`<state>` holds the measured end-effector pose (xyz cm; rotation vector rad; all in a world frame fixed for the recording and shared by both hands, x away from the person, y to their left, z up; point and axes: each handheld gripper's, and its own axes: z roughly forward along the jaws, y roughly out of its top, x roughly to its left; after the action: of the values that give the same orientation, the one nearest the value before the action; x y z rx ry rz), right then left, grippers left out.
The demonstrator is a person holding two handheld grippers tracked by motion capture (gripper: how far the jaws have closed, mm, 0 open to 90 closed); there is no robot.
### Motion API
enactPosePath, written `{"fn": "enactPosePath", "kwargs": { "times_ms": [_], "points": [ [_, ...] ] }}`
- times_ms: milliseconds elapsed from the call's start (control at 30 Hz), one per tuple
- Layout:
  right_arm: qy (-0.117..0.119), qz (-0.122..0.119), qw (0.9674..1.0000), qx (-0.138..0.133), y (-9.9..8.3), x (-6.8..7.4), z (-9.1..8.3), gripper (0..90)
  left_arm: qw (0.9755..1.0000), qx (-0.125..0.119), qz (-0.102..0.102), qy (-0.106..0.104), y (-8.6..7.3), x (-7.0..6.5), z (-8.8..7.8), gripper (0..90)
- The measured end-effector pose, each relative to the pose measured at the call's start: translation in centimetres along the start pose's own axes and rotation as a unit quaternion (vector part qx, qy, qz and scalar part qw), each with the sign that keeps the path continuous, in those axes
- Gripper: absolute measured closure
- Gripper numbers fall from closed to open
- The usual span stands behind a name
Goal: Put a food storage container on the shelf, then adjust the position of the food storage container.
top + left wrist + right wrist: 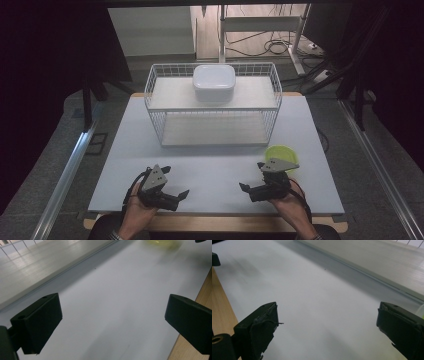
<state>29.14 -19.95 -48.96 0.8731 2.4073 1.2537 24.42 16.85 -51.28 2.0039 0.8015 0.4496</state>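
Observation:
A white wire rack (274, 107) with two pale shelves stands at the back middle of the table. A white lidded box (214, 82) rests on its top shelf. A yellow-green bowl (278, 151) sits on the table at the right, blurred in the left gripper view (162, 243). My left gripper (176, 181) is open near the front edge, with only bare table between its jaws (112, 322). My right gripper (251, 176) is open too, just in front of the bowl, holding nothing (327, 327). The two grippers point toward each other.
The white tabletop (215, 165) has a wooden front edge (220, 222). The rack's lower shelf (37, 267) lies ahead of both grippers (387, 262). Dark curtains flank the table, and cables lie on the floor (270, 47) behind it.

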Motion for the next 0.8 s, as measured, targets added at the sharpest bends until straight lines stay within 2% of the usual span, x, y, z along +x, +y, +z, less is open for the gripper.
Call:
{"fn": "enactPosePath", "kwargs": {
  "times_ms": [100, 233, 400, 500, 600, 700, 800],
  "points": [
    [0.0, -0.004, 1.0, 0.009, -0.1, 0.0, 0.2, 4.2, 1.0, 0.004, -0.001, 0.0, -0.2, 0.0, 0.1, 0.8],
    [-0.004, 0.005, 0.9999, 0.01, -0.1, -0.3, 0.1, 4.3, 1.0, 0.002, 0.001, 0.001, -0.1, 0.0, 0.1, 0.8],
    [-0.019, 0.013, 0.9994, 0.024, 0.2, -0.9, -0.3, 0.9, 1.0, 0.002, -0.003, 0.0, -0.2, 0.2, 0.1, 0.8],
    [-0.041, 0.019, 0.9987, 0.022, 0.6, -1.0, -0.9, 0.1, 1.0, 0.001, -0.004, 0.0, -0.2, 0.2, 0.1, 0.8],
    [-0.051, 0.031, 0.9982, 0.008, 0.9, -1.4, -1.8, 8.5, 1.0, 0.003, -0.004, 0.001, -0.2, 0.2, 0.1, 0.8],
    [-0.065, 0.055, 0.9963, -0.005, 1.0, -2.5, -2.9, 22.1, 1.0, 0.004, -0.004, 0.0, -0.3, 0.3, 0.2, 0.8],
    [-0.086, 0.071, 0.9938, -0.007, 0.7, -3.9, -3.9, 37.7, 1.0, 0.006, -0.005, 0.0, -0.3, 0.3, 0.2, 0.9]
  ]
}}
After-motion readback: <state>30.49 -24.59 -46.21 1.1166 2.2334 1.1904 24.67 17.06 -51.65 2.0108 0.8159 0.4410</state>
